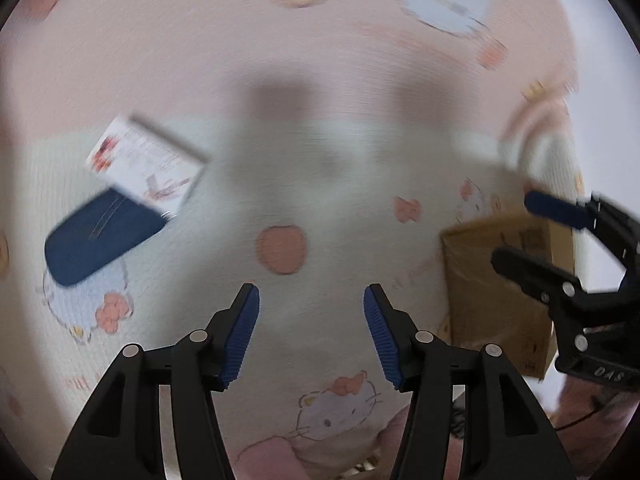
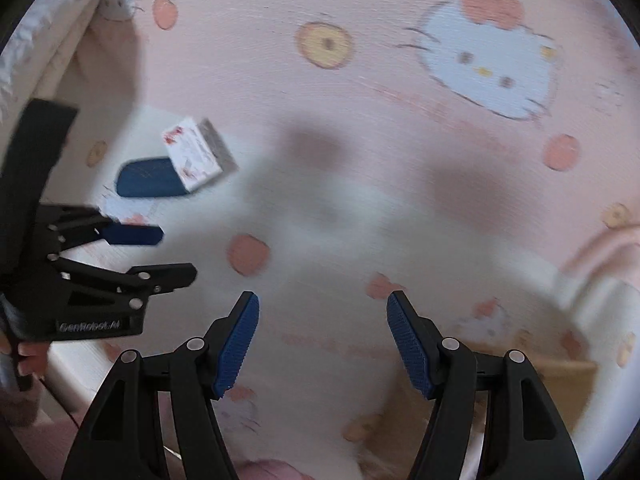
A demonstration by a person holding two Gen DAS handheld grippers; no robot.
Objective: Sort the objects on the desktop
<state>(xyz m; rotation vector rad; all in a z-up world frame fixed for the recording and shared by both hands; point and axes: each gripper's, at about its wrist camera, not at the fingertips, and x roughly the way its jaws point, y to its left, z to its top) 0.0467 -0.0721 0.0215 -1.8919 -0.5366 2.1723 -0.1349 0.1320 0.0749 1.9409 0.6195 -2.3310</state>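
Desktop objects lie on the pink-and-white cartoon-cat printed cloth (image 1: 320, 208): a brown cardboard box (image 1: 492, 280) at my right, then a dark blue oval case (image 1: 100, 244) touching a white printed carton (image 1: 148, 164) far left. My left gripper (image 1: 311, 332) and right gripper (image 2: 323, 340) both gape wide, holding nothing.

a white printed box (image 1: 146, 162) lies flat at ten o'clock, overlapping a dark blue case (image 1: 102, 238); a cardboard box (image 1: 492, 292) sits at three o'clock.
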